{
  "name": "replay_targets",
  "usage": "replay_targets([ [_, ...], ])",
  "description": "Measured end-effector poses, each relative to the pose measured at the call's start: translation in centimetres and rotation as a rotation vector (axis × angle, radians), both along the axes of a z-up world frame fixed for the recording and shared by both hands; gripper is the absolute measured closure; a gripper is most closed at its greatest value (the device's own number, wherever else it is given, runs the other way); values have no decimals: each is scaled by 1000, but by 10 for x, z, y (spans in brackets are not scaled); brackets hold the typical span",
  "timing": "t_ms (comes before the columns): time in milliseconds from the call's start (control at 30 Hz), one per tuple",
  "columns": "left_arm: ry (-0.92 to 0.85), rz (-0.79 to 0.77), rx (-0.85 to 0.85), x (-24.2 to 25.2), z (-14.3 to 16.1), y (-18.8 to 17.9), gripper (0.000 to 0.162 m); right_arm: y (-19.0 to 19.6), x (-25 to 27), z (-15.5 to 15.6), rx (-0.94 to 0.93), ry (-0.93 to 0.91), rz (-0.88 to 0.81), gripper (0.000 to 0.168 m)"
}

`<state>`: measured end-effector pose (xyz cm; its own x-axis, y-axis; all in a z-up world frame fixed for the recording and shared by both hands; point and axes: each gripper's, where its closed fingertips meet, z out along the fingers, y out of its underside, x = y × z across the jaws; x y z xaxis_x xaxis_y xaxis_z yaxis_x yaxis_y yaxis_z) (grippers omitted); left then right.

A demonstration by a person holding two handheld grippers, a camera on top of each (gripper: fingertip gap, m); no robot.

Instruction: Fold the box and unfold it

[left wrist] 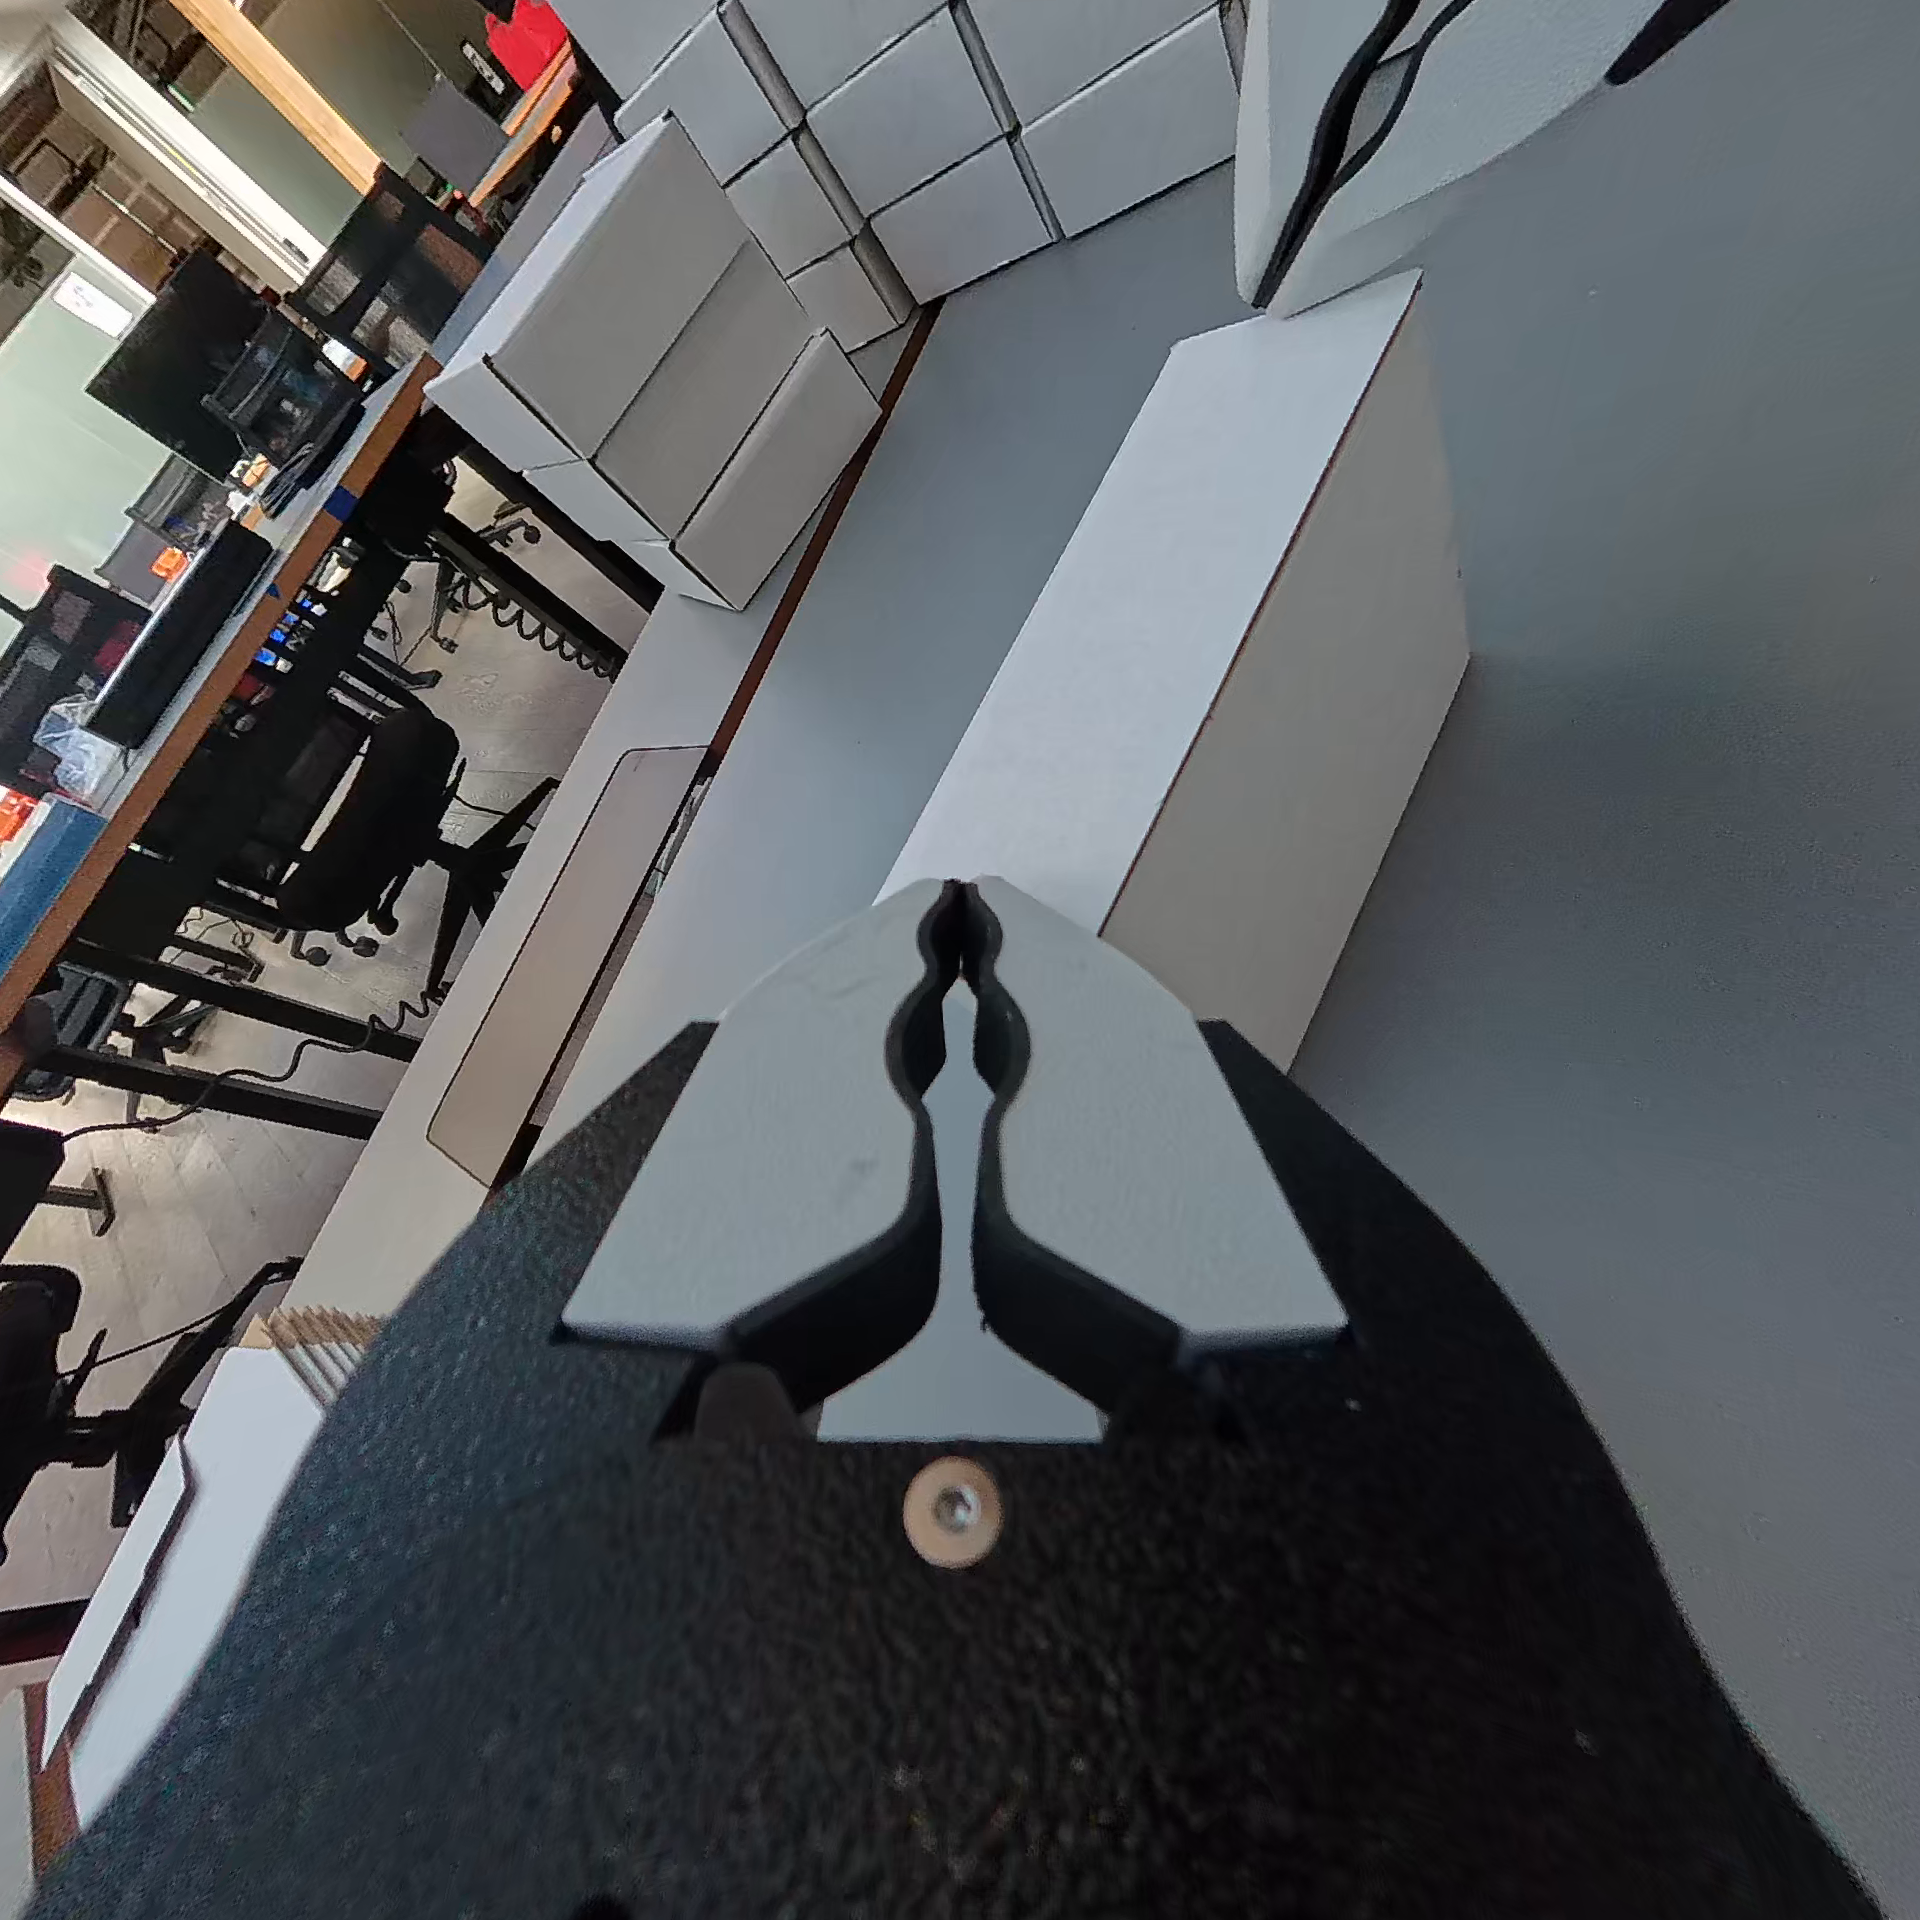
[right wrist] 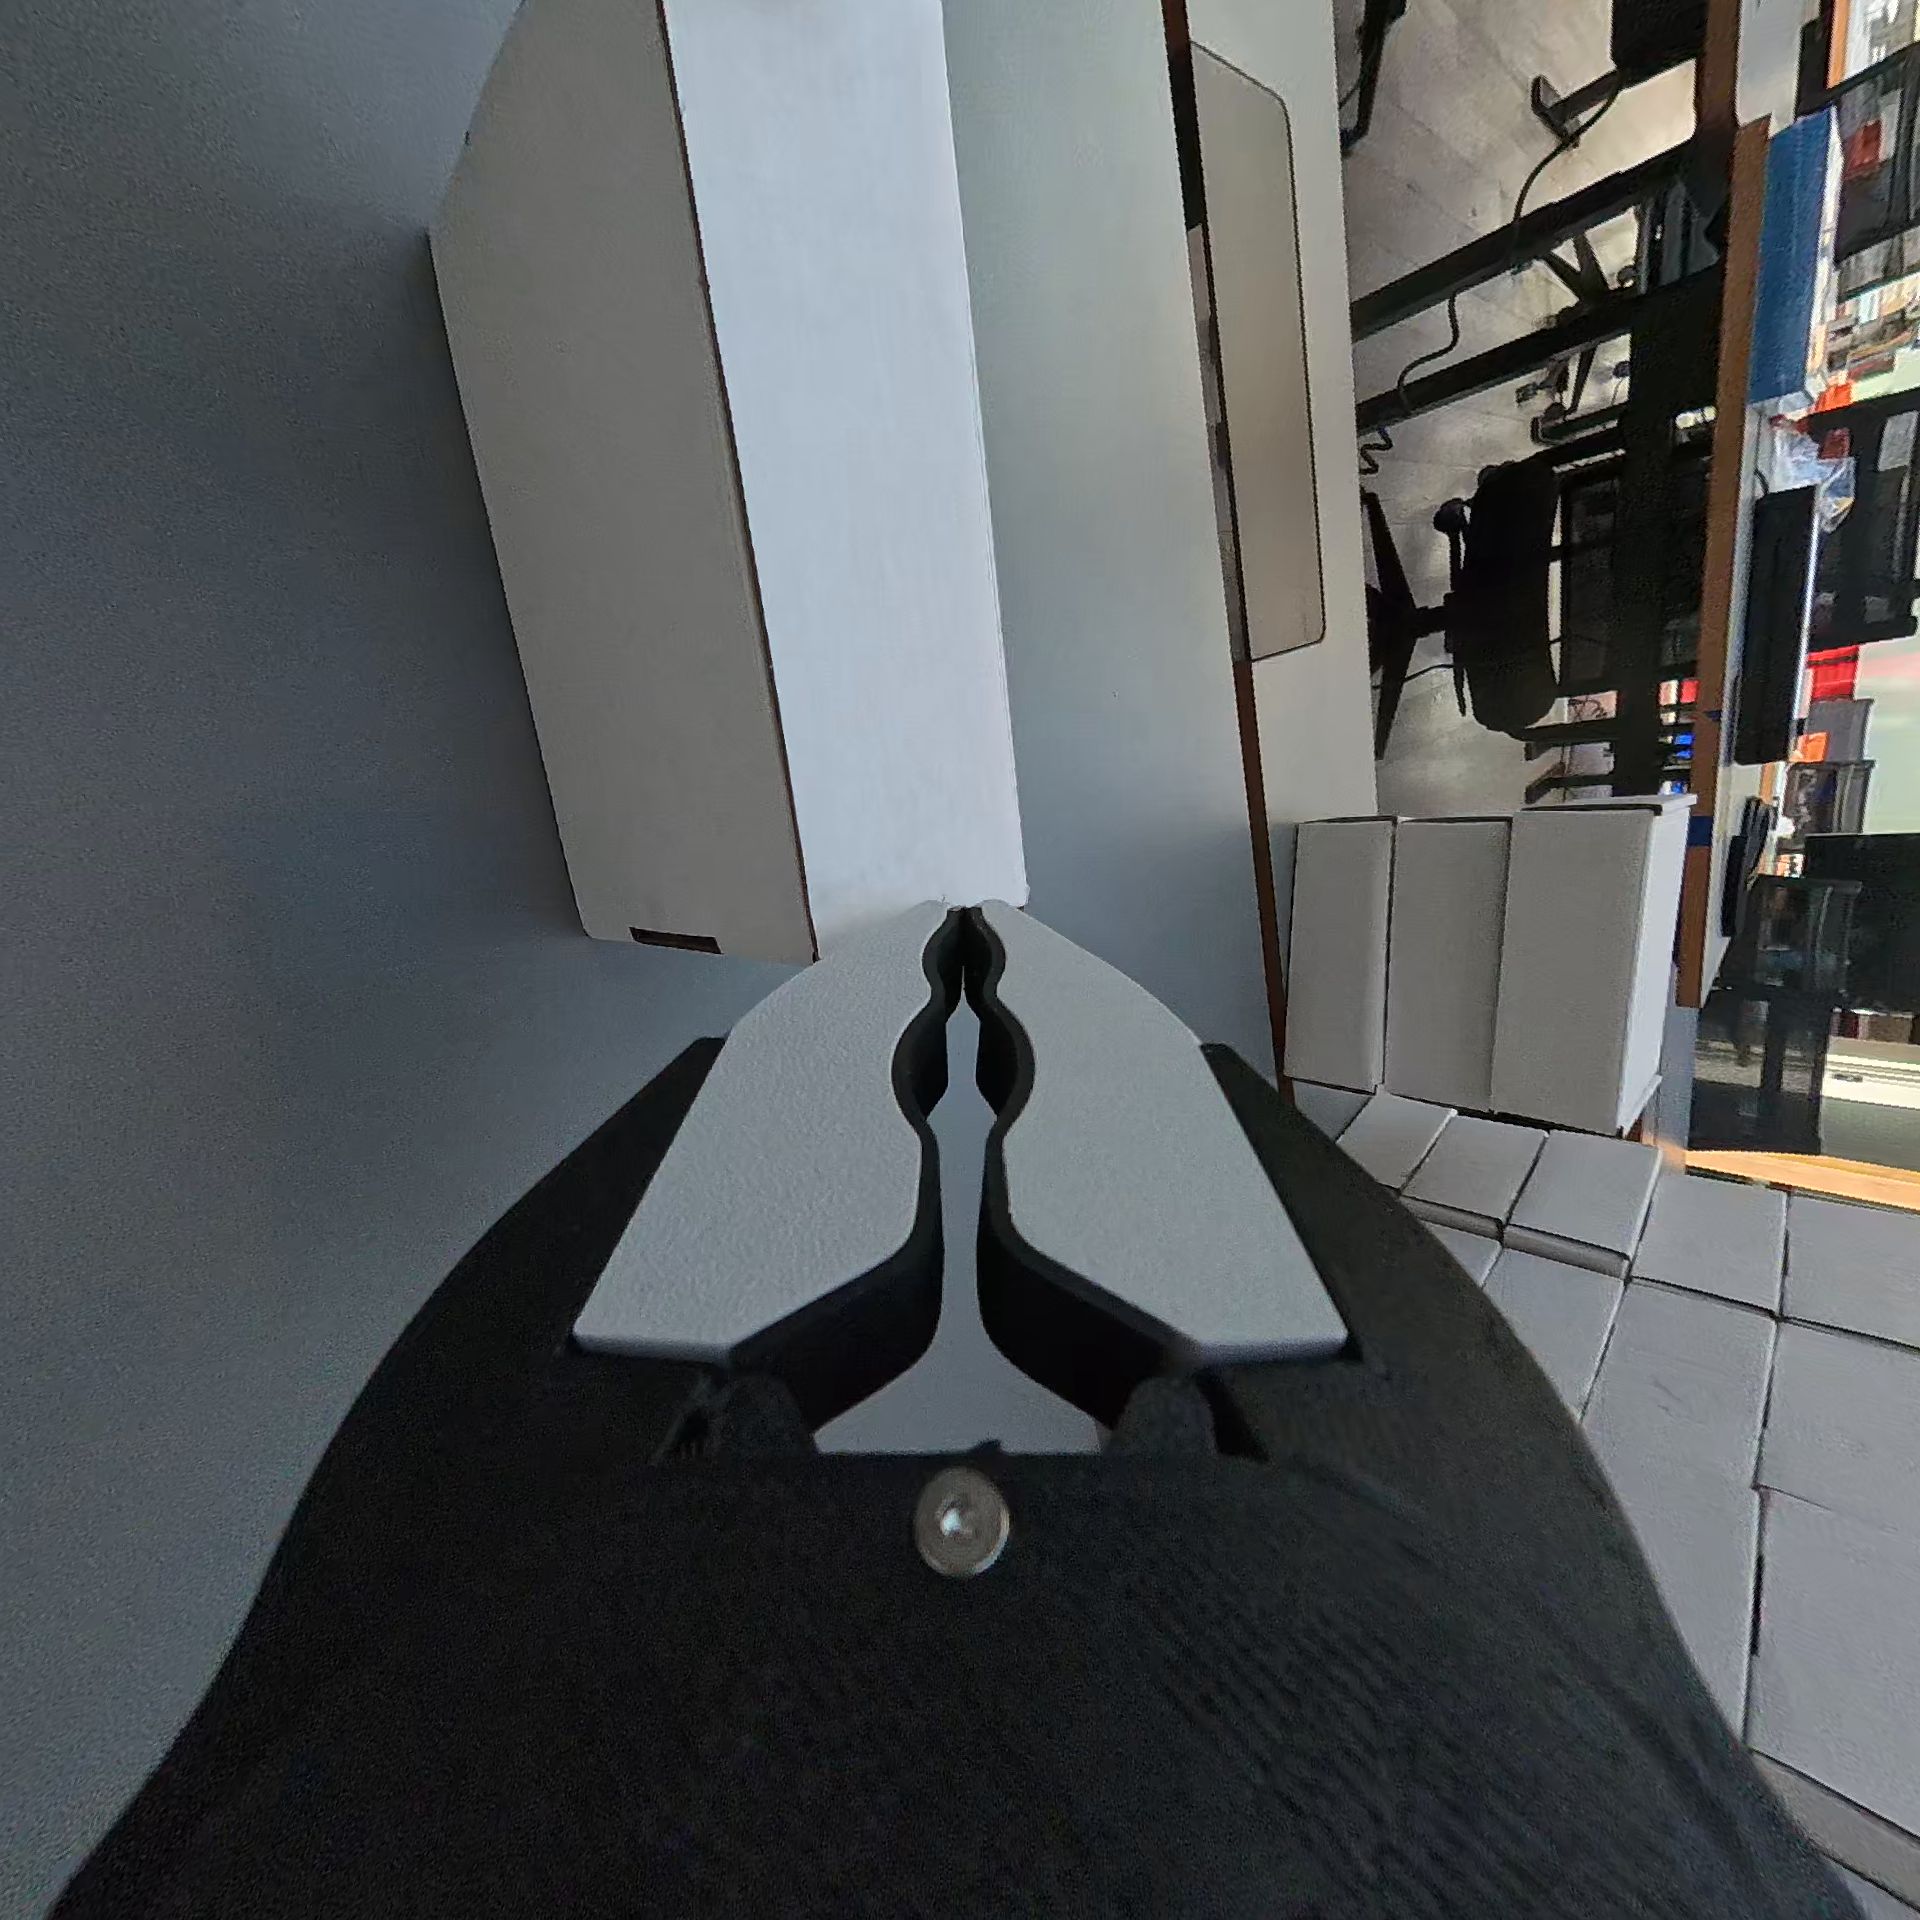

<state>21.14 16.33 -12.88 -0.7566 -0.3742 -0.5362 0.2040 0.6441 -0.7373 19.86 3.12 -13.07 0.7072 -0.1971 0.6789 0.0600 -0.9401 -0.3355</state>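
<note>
A white cardboard box [left wrist: 1226,613], folded shut, stands on the grey table [left wrist: 1662,727]. My left gripper [left wrist: 961,890] is shut and empty, its tips at the box's near end. The other gripper [left wrist: 1340,135] shows at the box's far end in the left wrist view. In the right wrist view the same box [right wrist: 748,499] lies ahead, with a small slot on its near lower side. My right gripper [right wrist: 964,914] is shut and empty, its tips at the box's near corner.
Several folded white boxes [left wrist: 904,156] are stacked at the table's far end, also seen in the right wrist view [right wrist: 1475,956]. A flat white panel [left wrist: 561,956] lies past the table's edge. Office chairs and desks stand beyond.
</note>
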Motion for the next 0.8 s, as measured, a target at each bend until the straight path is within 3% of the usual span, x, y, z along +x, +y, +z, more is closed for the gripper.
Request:
replay_targets([
  [100, 17, 23, -22, 0, 0, 0, 162, 0, 0, 0, -25, -31, -11, 168],
  [367, 75, 139, -148, 1, 1, 1, 162, 0, 0, 0, 145, 154, 10, 168],
  [400, 85, 162, -183, 1, 1, 1, 162, 0, -2, 2, 172, 210, 8, 165],
  [433, 85, 182, -208, 0, 1, 2, 162, 1, -2, 8, 223, 245, -1, 148],
  [567, -5, 214, -264, -6, 11, 6, 162, 25, -11, 38, 395, 437, 93, 114],
  [700, -118, 287, -572, -21, 66, 34, 145, 47, -12, 25, 199, 594, 148, 96],
  [800, -238, 440, -625, -29, 85, 79, 123, 62, -11, 8, 60, 669, 162, 96],
])
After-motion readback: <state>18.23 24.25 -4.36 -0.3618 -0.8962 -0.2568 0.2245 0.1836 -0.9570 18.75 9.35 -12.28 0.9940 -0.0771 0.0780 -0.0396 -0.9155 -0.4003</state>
